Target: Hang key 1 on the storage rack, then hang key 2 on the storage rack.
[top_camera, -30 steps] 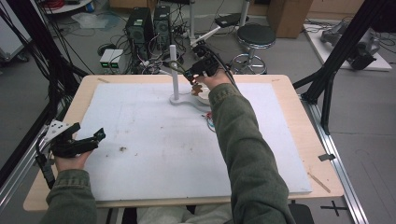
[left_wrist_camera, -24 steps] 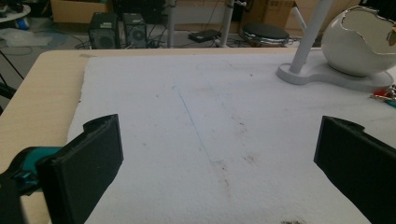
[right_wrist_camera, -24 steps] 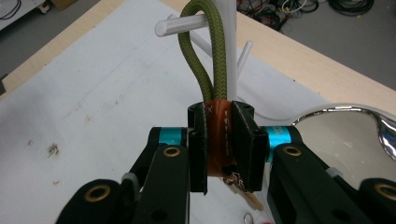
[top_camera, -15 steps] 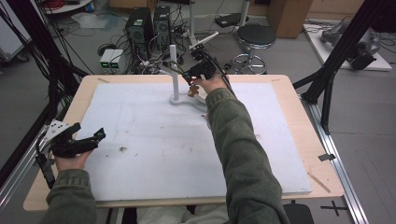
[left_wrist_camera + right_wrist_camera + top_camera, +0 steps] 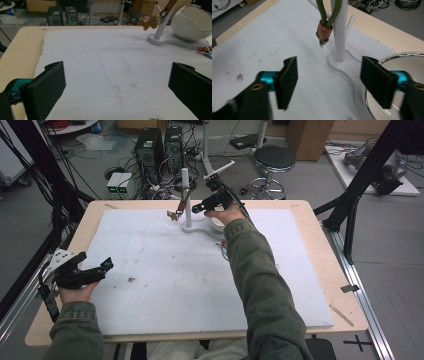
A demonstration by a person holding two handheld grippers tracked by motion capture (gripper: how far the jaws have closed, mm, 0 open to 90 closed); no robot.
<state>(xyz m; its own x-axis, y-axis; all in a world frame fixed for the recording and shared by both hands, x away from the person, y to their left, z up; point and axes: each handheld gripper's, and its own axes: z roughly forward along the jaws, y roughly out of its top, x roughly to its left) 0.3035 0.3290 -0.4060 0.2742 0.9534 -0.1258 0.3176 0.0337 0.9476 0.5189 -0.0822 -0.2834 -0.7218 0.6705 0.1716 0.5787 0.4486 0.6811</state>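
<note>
One keychain (image 5: pixel 324 27) hangs on the white stand (image 5: pixel 187 200) at twelve o'clock, apparently done; right gripper (image 5: pixel 329 80) fingers spread empty beside it, left gripper (image 5: pixel 87 272) fingers spread at eight o'clock.

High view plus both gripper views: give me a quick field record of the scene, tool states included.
surface: white mat on wooden table
stand: white post on a flat base
hanging: green strap with brown tag on the post
bowl: white, silver-rimmed, on the stand's base
left tool: open, near the mat's left edge, holding nothing
right tool: open, beside the post, holding nothing
</note>
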